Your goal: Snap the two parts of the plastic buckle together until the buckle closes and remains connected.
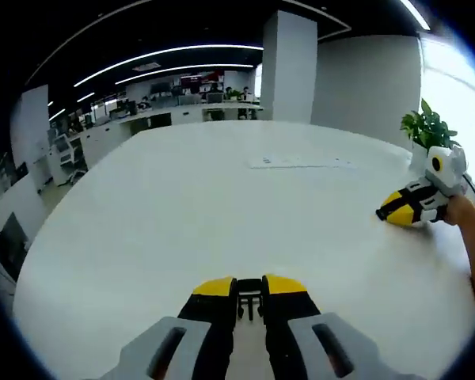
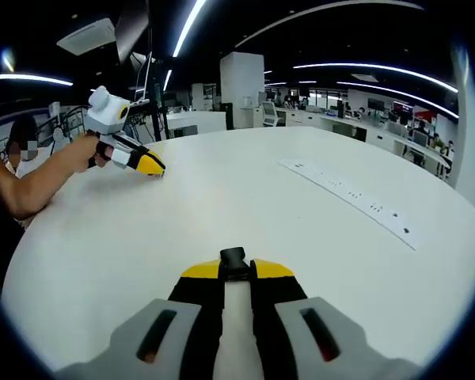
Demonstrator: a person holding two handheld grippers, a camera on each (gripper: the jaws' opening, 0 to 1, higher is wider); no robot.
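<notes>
in the left gripper view the left gripper [image 1: 250, 285] has its jaws drawn close together on a black buckle part [image 1: 250, 296], which sits between the yellow tips. in the right gripper view the right gripper [image 2: 236, 269] is nearly closed too and pinches the other black buckle part [image 2: 233, 262], whose end sticks out past the tips. the two grippers are well apart, each low over a large round white table [image 1: 222, 206]. a long white strip [image 2: 352, 196] with small dark marks lies flat on the table. a green plant [image 1: 427, 131] stands at the table edge near the right gripper. around is an open office with desks, a white pillar [image 1: 289, 67] and long ceiling lights.
</notes>
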